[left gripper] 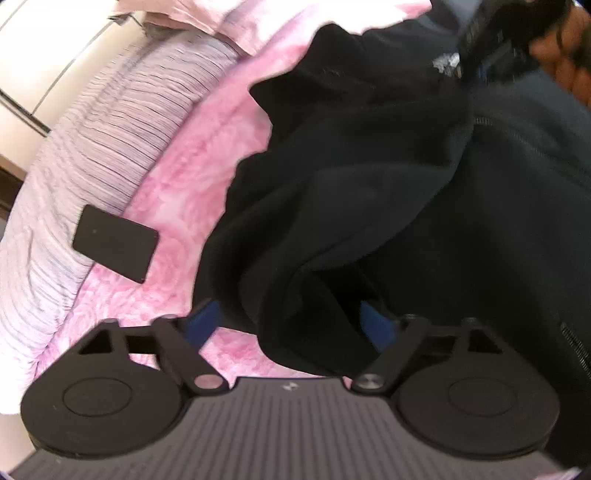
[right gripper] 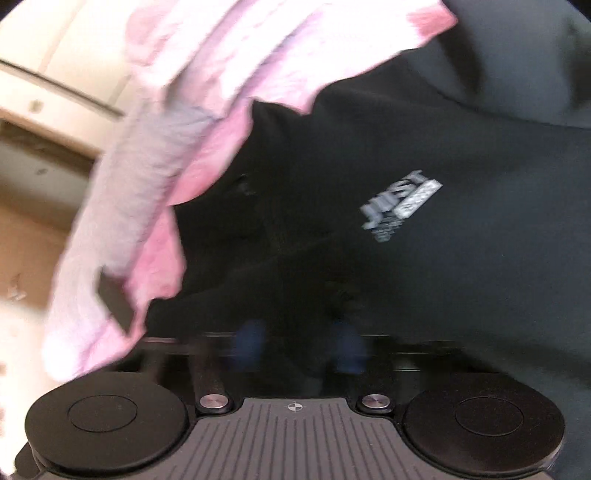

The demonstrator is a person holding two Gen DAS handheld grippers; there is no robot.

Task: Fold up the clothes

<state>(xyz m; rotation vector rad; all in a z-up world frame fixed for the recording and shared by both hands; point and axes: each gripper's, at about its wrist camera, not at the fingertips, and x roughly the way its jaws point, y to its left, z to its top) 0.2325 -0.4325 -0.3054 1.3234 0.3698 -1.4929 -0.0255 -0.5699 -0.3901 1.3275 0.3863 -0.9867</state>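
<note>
A black zip sweatshirt with a small white logo lies crumpled on a pink fluffy blanket. My left gripper stands over its near left edge. A thick fold of the black cloth sits between the blue fingers, and the pads are still apart and not squeezing it. My right gripper is blurred, with its blue fingers sunk in the black cloth near the logo and closed on it. From the left wrist view the right gripper shows at the top right, with a hand behind it.
A flat black rectangular object lies at the blanket's left edge, partly on a lilac striped sheet. Pale pink cloth is heaped at the far end. White cupboard fronts and a brownish floor lie beyond the bed.
</note>
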